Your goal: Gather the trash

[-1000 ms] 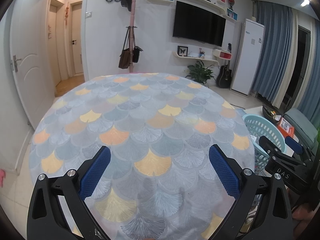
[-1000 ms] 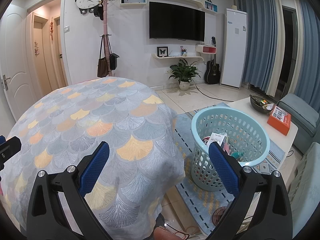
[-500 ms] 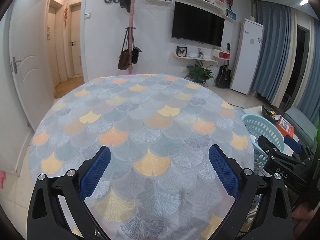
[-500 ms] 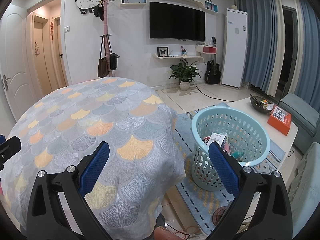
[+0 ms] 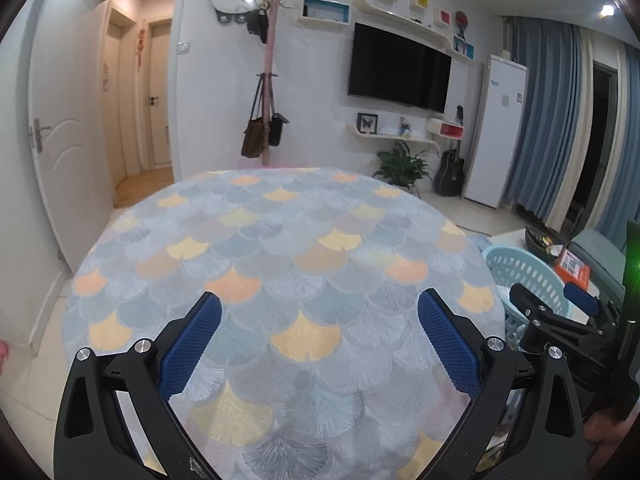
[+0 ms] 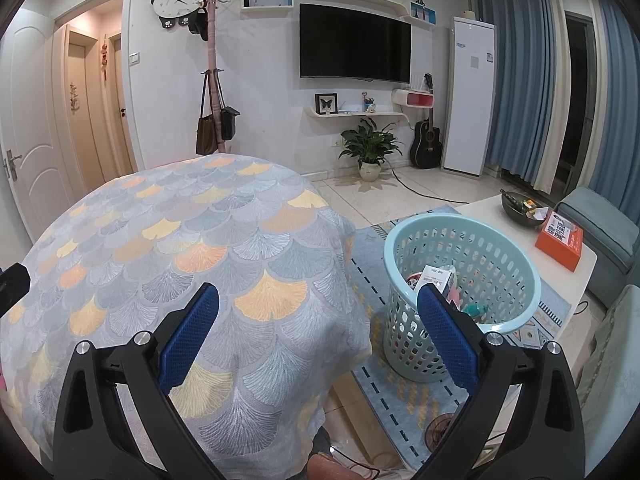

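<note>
A light blue perforated basket (image 6: pixel 464 280) stands on the floor right of the round table and holds trash: a white carton (image 6: pixel 434 277) and other small items. The basket's rim also shows in the left wrist view (image 5: pixel 520 268). The round table (image 5: pixel 280 264) wears a fan-patterned cloth with nothing on it. My left gripper (image 5: pixel 318 340) is open and empty above the table's near part. My right gripper (image 6: pixel 318 332) is open and empty above the table's right edge, its right finger in front of the basket. It also shows in the left wrist view (image 5: pixel 556 304).
A low white table (image 6: pixel 560 264) behind the basket carries an orange box (image 6: pixel 559 240) and a dark bowl (image 6: pixel 520 208). A grey-blue sofa (image 6: pixel 600 216) lies at the right. A patterned rug (image 6: pixel 400 380) covers the floor. A coat stand (image 5: pixel 266 92) with bags is behind the table.
The left wrist view has tilted slightly down, so the room sits a little higher. The right gripper has not moved. Both stay open.
</note>
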A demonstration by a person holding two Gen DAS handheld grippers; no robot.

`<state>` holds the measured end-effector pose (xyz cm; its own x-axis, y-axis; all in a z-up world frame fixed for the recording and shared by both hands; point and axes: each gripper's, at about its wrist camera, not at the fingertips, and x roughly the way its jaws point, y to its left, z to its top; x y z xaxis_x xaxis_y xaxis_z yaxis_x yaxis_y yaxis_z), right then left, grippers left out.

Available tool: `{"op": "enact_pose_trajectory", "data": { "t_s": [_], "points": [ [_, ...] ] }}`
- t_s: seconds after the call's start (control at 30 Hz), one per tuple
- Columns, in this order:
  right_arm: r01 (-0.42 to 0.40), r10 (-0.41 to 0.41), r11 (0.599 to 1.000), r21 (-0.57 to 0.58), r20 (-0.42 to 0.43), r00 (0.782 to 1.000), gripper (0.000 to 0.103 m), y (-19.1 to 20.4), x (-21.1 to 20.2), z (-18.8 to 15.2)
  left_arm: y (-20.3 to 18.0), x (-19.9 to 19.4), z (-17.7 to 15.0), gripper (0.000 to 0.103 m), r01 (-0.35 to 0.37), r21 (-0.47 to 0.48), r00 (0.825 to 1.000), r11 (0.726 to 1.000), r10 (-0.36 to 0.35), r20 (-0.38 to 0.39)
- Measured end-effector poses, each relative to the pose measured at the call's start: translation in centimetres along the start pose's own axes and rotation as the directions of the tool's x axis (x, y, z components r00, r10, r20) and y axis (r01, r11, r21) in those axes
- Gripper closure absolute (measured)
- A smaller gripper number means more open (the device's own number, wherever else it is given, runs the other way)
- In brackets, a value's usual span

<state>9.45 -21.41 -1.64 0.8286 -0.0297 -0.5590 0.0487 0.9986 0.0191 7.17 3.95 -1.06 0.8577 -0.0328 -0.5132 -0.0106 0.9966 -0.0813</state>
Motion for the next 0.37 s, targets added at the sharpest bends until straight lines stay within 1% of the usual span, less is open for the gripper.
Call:
{"op": "enact_pose_trajectory", "data": {
  "t_s": [0.17, 0.37],
  "points": [
    [-0.003, 0.003, 1.0, -0.001, 0.002, 1.0, 0.008, -0.01, 0.03, 0.01, 0.35, 0.17, 0.31, 0.007, -0.016, -0.011, 1.0, 1.0, 0.016, -0.012],
    [-0.004, 0.004, 1.0, -0.003, 0.001, 1.0, 0.008, 0.11, 0.07, 0.04, 0.32, 0.42, 0.4, 0.007, -0.025, 0.003, 1.0, 1.0, 0.025, -0.019]
  ]
}}
